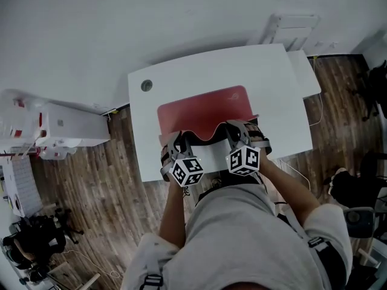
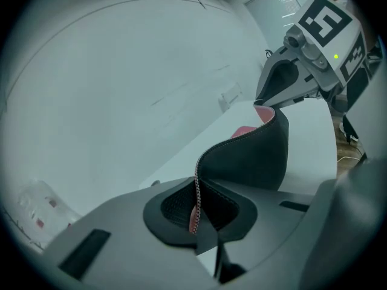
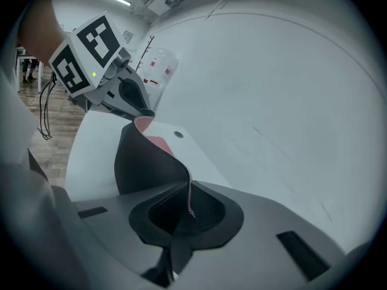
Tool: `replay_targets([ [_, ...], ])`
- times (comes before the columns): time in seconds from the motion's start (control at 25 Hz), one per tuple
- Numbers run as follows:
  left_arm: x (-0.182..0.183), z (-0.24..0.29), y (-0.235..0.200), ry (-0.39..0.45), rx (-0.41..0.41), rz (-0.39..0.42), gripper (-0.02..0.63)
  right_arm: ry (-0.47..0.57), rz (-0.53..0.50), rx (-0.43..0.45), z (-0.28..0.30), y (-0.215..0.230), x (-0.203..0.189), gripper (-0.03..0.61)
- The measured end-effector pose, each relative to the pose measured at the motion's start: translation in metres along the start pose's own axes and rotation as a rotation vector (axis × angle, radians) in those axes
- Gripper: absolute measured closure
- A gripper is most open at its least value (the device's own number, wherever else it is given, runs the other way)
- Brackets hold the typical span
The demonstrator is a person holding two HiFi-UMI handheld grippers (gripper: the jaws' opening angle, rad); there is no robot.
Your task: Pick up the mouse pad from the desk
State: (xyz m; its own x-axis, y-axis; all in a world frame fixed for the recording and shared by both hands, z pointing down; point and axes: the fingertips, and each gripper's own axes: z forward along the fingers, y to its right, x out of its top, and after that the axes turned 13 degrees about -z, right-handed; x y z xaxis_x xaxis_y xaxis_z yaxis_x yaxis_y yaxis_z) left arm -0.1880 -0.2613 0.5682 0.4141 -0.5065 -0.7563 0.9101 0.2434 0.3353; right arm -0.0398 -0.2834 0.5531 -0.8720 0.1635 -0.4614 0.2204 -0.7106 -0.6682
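Both grippers are clamped on the near edge of the red mouse pad (image 1: 205, 109), one at each near corner. The left gripper (image 2: 195, 215) has its jaws pinched shut on the stitched edge, and the right gripper (image 3: 188, 205) is doing the same on its side. You can see the pad's edge sandwiched between the pads in both gripper views.

That near edge is up off the white desk (image 1: 275, 80) and sags in a curve between the two grippers, so the black underside is showing. The far part of the pad looks like it's lying flat on the desk, red face up.

There's a round cable hole (image 1: 146, 85) in the desk's far left corner, and white boxes (image 1: 63, 128) on the wood floor (image 1: 112, 174) off to the left.
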Motion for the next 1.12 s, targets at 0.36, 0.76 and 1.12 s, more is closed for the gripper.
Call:
replay_targets([
  [0.36, 0.025, 0.016, -0.015, 0.050, -0.010, -0.098, 0.586, 0.079, 0.093, -0.031, 0.012, 0.039, 0.020, 0.528],
  [0.76, 0.055, 0.016, -0.041, 0.150, -0.034, -0.209, 0.586, 0.141, 0.161, -0.101, 0.013, 0.074, 0.057, 0.528],
  [1.12, 0.095, 0.007, -0.042, 0.254, -0.122, -0.196, 0.586, 0.114, 0.186, -0.210, -0.004, 0.099, 0.070, 0.528],
])
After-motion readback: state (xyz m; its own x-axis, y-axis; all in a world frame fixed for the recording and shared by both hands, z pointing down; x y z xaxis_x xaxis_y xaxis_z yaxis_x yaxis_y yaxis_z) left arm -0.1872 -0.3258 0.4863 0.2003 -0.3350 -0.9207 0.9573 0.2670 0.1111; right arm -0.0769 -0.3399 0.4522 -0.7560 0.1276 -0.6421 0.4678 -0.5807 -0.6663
